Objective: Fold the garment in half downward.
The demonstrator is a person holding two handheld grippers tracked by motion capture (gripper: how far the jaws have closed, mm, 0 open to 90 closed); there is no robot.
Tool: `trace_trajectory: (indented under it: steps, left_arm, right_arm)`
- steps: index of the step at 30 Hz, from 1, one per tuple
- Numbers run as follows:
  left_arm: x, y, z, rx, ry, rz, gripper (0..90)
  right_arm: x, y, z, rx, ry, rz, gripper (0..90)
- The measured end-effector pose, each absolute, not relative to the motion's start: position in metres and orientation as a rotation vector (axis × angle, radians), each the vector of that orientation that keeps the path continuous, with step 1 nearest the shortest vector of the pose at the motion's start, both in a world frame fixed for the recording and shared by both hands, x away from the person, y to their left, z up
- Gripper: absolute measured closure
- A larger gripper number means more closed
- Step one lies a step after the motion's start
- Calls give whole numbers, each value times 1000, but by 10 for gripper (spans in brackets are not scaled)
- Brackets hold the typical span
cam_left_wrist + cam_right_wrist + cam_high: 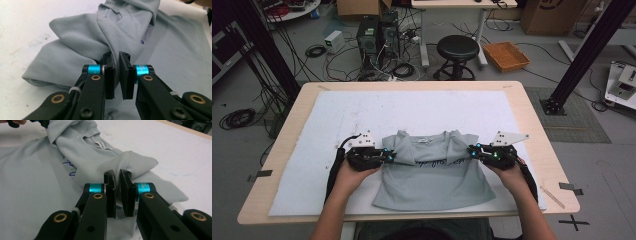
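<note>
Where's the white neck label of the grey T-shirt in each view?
High view: white neck label at the collar, upper centre of the grey T-shirt.
Left gripper view: hidden by bunched folds.
Right gripper view: label upper centre.
Shared landmark: blue chest lettering.

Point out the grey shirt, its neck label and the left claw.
grey shirt (437, 177), high view, flat front panel.
neck label (100, 145), right gripper view, white tag inside the collar.
left claw (117, 58), left gripper view, midway between fingertips pinching fabric.
</note>
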State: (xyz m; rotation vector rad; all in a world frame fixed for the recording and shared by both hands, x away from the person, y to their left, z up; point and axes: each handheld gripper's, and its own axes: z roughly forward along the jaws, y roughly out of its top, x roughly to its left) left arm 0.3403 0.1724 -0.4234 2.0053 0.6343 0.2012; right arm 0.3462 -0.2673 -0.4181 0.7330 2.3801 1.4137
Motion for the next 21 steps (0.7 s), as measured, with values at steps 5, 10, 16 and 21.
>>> trace_trajectory:
  steps: [5,10,16,21]
  left_arm:
    - [329,172,-431,2032,619,187,833]
    - [328,175,-438,2042,642,171,833]
    - [321,174,-441,2070,622,151,832]
    - [318,174,-445,2102,632,134,830]
  right_arm:
    - [332,-269,-426,738,2382,1412,846]
    - [325,-269,-435,743,2414,1379,847]
    - [317,-270,-439,756,2434,1346,842]
    - [308,-269,-440,735,2461,1311,844]
